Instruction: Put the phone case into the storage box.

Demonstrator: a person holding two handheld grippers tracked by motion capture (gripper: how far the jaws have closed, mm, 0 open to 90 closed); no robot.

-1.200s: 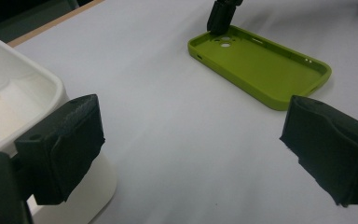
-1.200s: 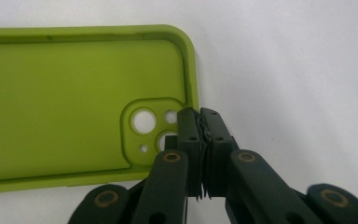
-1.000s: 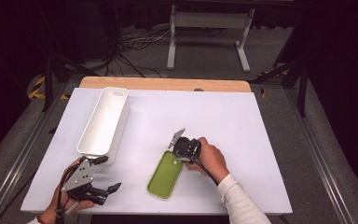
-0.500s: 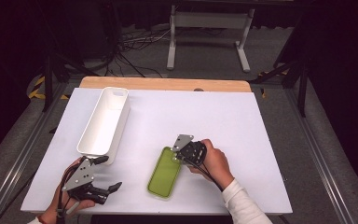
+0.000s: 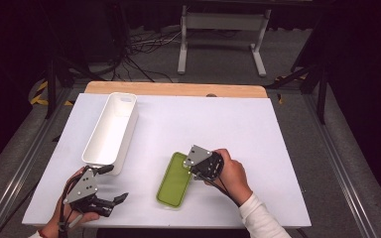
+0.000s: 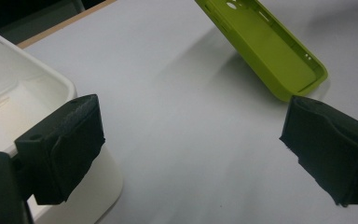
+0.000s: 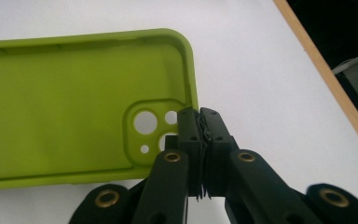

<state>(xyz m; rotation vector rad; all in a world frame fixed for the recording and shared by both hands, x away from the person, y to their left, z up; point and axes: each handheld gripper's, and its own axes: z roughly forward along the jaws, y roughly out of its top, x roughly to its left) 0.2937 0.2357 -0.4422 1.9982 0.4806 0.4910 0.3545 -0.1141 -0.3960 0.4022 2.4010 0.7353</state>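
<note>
At the table's (image 5: 278,148) left stood the white bin (image 5: 110,130), and before it our left gripper (image 5: 110,184) hung released, jaws wide and holding nothing. Right of the bin, near the front edge, lay the green phone case (image 5: 173,181), its camera end pinched by our right gripper (image 5: 194,171), jaws clenched on the rim wall. We judged the case light, soft and bendy, best taken by that thin rim. The right gripper view showed the pads biting beside the camera cut-out (image 7: 151,130); the left gripper view showed the case tilted, one end lifted off the table.
</note>
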